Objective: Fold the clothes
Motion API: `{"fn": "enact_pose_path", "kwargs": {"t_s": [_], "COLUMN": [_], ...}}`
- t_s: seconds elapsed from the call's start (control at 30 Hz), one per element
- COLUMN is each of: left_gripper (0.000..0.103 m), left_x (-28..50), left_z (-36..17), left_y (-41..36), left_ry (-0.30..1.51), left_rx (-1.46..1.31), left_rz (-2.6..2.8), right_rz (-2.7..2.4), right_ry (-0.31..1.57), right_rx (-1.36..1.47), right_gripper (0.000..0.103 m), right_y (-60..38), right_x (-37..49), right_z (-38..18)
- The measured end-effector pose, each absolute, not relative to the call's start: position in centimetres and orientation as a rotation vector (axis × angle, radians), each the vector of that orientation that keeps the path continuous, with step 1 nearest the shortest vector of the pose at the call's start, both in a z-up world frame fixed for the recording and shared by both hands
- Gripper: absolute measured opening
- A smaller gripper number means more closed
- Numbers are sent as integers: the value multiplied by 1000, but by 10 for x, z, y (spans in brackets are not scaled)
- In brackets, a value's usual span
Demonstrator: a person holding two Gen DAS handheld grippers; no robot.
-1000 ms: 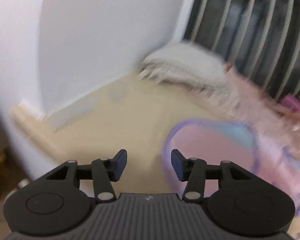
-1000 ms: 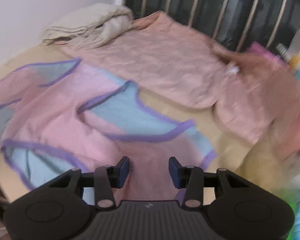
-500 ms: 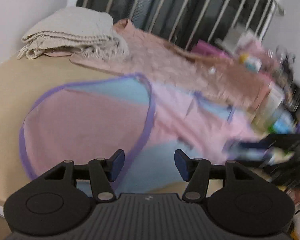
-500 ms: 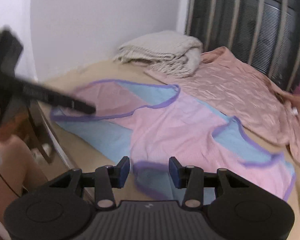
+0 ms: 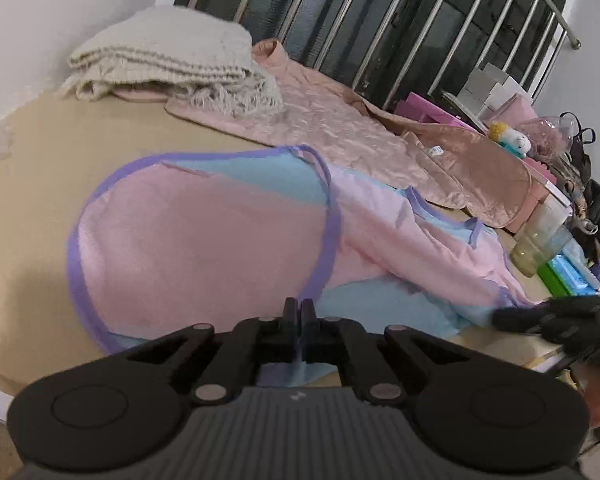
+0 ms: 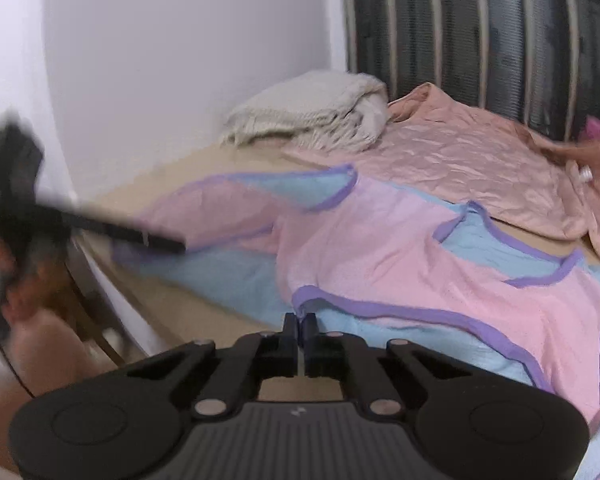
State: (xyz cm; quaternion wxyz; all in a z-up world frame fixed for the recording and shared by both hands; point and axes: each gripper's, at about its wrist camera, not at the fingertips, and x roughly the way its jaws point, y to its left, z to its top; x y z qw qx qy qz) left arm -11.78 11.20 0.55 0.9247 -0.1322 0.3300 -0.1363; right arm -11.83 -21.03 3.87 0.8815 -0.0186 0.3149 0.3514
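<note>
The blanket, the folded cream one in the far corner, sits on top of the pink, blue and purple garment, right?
Not quite. The blanket rests partly on the salmon satin garment, not on the pink, blue and purple one, which lies apart from it, nearer the grippers. The left wrist view shows this; it is folded and in the far corner, as you said.

The left gripper (image 5: 300,312) points forward and downward, its two fingers pressed together with a thin edge of cloth pinched between the pads. The right gripper (image 6: 299,326) is angled down the same way, fingers closed tight at the cloth's hem. Each gripper shows blurred in the other's view, off to the side.
</note>
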Motion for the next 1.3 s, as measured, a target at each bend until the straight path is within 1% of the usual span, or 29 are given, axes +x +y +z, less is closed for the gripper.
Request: {"fn": "enact_pose_path", "kwargs": {"t_s": [0.13, 0.23, 0.3, 0.33, 0.37, 0.4, 0.43, 0.47, 0.5, 0.53, 0.6, 0.63, 0.67, 0.7, 0.73, 0.77, 0.8, 0.93, 0.97, 1.0, 1.07, 1.1, 1.13, 1.17, 1.2, 1.23, 1.27, 1.3], "left_gripper": [1, 1, 1, 6, 17, 25, 39, 46, 46, 46, 38, 16, 2, 2, 2, 2, 2, 2, 2, 2, 7, 8, 14, 23, 26, 26, 26, 26], "left_x": [-129, -140, -145, -146, -146, -144, -141, -138, -133, -127, -120, -118, -118, -121, -125, -132, -139, -165, -165, -166, -163, -162, -161, -161, -160, -159, -160, -161], "left_z": [11, 11, 11, 12, 13, 15, 16, 16, 14, 12, 6, 4, 3, 4, 5, 8, 12, 22, 19, 16, 7, 5, 5, 4, 4, 4, 3, 2], "left_y": [106, 101, 103, 103, 101, 98, 95, 91, 87, 83, 79, 77, 76, 78, 79, 82, 86, 98, 99, 101, 102, 103, 104, 105, 106, 107, 107, 106], "left_ry": [675, 673, 663, 651, 650, 645, 641, 636, 639, 653, 676, 677, 694, 685, 677, 662, 646, 605, 626, 647, 683, 679, 666, 653, 649, 645, 644, 643], "left_rx": [-210, -131, -144, -151, -145, -135, -125, -114, -102, -97, -99, -97, -87, -97, -107, -112, -118, -112, -107, -102, -100, -98, -100, -102, -106, -109, -108, -85], "left_rz": [-337, -328, -332, -343, -359, -362, -364, -374, -388, -394, -420, -431, -441, -450, -459, -473, -487, -481, -482, -484, -462, -459, -454, -448, -458, -468, -495, -525], "right_rz": [832, 846, 810, 796, 791, 798, 813, 825, 827, 824, 816, 813, 805, 793, 782, 771, 767, 775, 773, 768, 757, 753, 750, 753, 761, 771, 781, 786], "right_ry": [698, 767, 803, 807, 804, 798, 790, 779, 771, 767, 761, 761, 766, 769, 767, 766, 765, 757, 756, 758, 757, 757, 759, 762, 767, 773, 772, 767], "right_rx": [152, 241, 272, 273, 270, 262, 251, 235, 208, 174, 112, 98, 93, 97, 105, 113, 118, 117, 108, 102, 104, 101, 95, 78, 54, 34, 19, 11], "right_gripper": [2, 2, 2, 7, 8, 8, 10, 13, 25, 34, 34, 34, 33, 28, 18, 12, 1, 1, 2, 6, 12, 24, 30, 30, 30, 30, 27, 8], "right_y": [-256, -283, -294, -297, -298, -296, -292, -288, -282, -276, -266, -263, -262, -261, -261, -261, -262, -265, -265, -265, -266, -266, -265, -264, -261, -258, -255, -253], "right_x": [-117, -114, -111, -111, -111, -112, -113, -115, -117, -118, -122, -124, -124, -123, -121, -120, -120, -123, -124, -123, -120, -118, -118, -118, -120, -122, -125, -127], "right_z": [58, 55, 49, 45, 42, 40, 39, 38, 37, 36, 33, 30, 26, 23, 21, 19, 19, 26, 27, 28, 29, 30, 29, 29, 28, 26, 25, 23]}}
